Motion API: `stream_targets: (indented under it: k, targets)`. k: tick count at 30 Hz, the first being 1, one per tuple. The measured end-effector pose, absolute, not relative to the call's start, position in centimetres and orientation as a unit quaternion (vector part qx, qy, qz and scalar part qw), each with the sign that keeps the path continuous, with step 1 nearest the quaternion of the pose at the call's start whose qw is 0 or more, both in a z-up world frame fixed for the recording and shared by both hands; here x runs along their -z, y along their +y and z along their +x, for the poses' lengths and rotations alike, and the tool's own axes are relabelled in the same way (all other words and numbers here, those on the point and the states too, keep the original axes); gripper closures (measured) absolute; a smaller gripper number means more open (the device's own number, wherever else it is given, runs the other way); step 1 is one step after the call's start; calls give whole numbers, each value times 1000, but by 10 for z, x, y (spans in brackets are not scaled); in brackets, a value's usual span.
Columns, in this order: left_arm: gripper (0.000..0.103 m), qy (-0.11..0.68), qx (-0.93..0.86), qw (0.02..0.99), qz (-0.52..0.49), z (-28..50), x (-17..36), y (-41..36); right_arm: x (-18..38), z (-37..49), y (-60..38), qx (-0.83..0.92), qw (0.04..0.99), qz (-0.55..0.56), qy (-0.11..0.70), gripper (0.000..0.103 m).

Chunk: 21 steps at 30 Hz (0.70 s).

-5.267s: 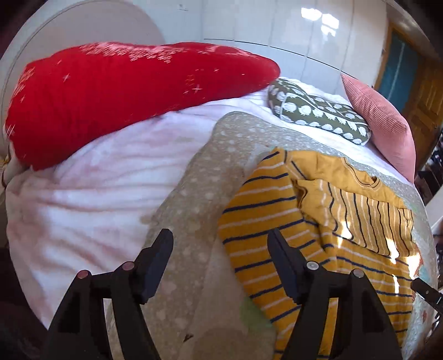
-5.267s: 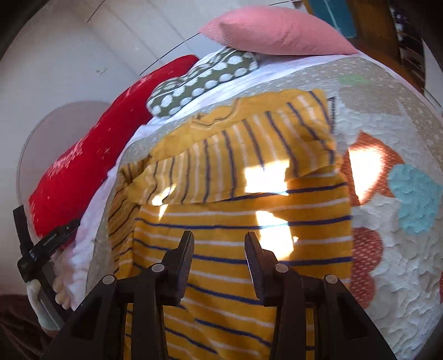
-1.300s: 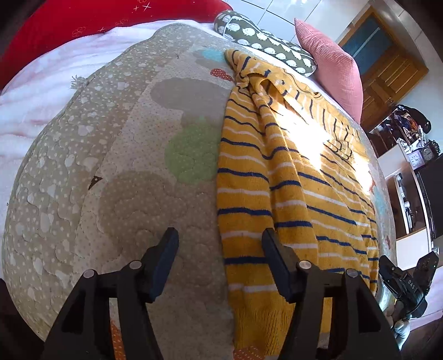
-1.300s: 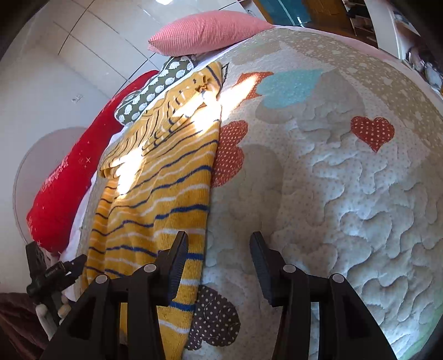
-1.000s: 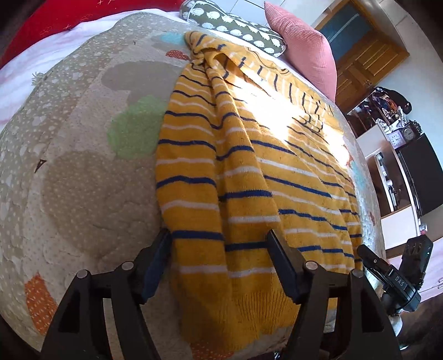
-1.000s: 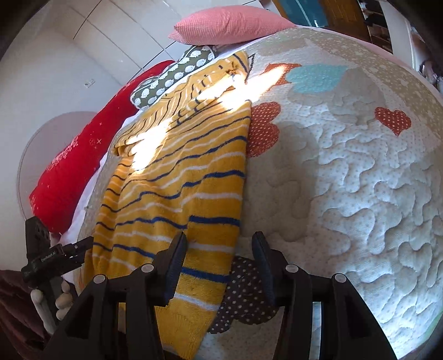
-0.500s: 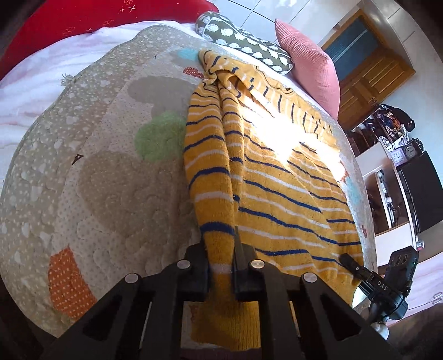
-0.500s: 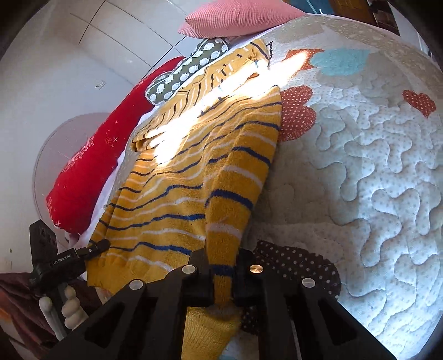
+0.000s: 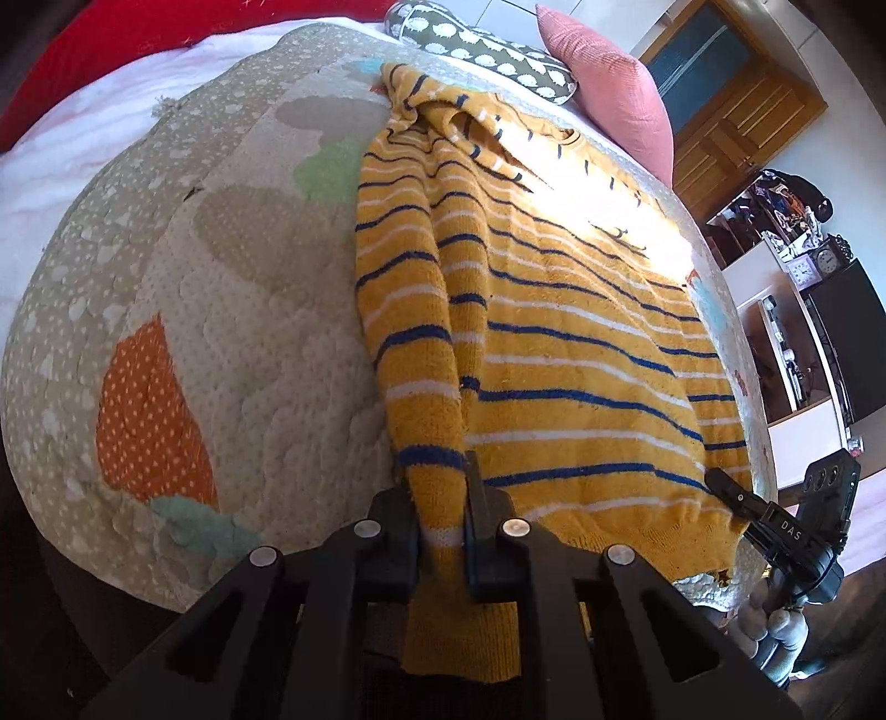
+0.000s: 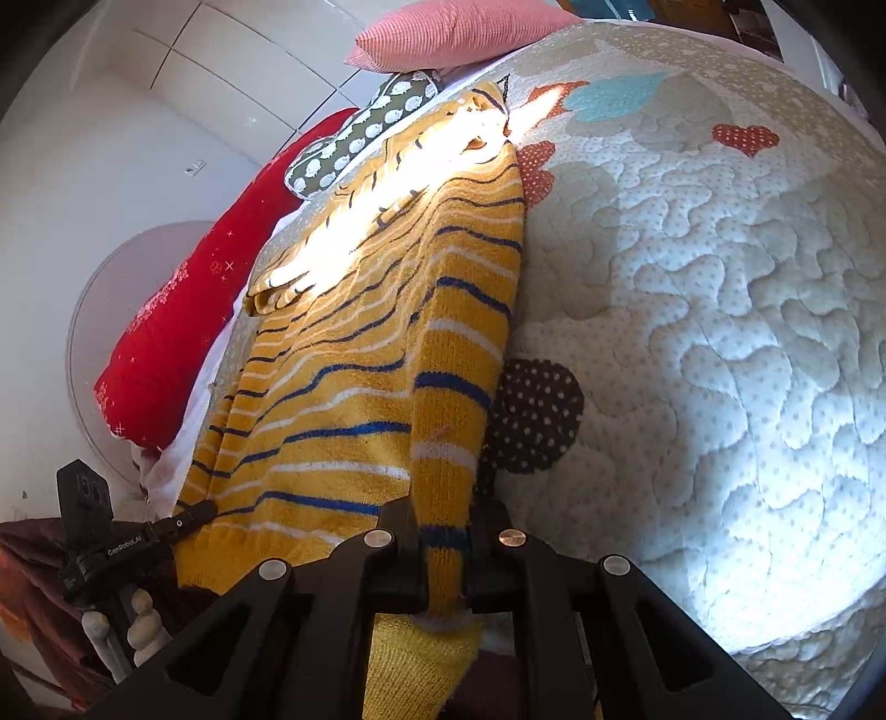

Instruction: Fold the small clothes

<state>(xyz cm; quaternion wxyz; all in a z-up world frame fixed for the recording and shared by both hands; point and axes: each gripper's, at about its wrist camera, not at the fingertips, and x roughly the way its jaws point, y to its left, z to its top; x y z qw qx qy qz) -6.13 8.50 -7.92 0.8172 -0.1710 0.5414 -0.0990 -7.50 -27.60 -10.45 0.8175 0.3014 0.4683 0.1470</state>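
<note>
Since approx. 1 s ago: both tongs closed from wide open onto the sweater hem; hem corners now bunched and drawn toward the foot edge of the bed.

Left tongs (image 9: pixel 443 526): clamped on hem corner of yellow striped sweater (image 9: pixel 581 354). Right tongs (image 10: pixel 446 545): clamped on the opposite hem corner, fabric pinched between the pads.

Sweater laid lengthwise on quilt (image 10: pixel 692 332), collar end nearest the pillows, hem overhanging the quilt's near edge.

Progress (judged): early. Sleeves appear tucked in at the collar end; body fold not yet made, hem yet to be carried up to the collar.

Count: sweater x1, tongs x2, pillows x3: red (image 10: pixel 183 310), green spotted (image 9: pixel 487 50), pink (image 9: pixel 614 88).
</note>
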Motion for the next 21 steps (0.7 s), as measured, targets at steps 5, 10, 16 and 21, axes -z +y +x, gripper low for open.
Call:
stream_targets:
  k: [5,10,16,21]
  targets:
    - [91,541,108,810,-196,-67,76,108,96,-82,-275,-128,834,265,466,87]
    - [79,478,108,852,-184,-67,20,128,60,-85,-294,-117,858,248,435,73]
    - [43,436,121,873,-184,20,-3,117,40,-32,-293,-187,842,290,414,60]
    - [44,479,105,855,-168,102,29,93,64,25,-263,-206,815,317,440,60]
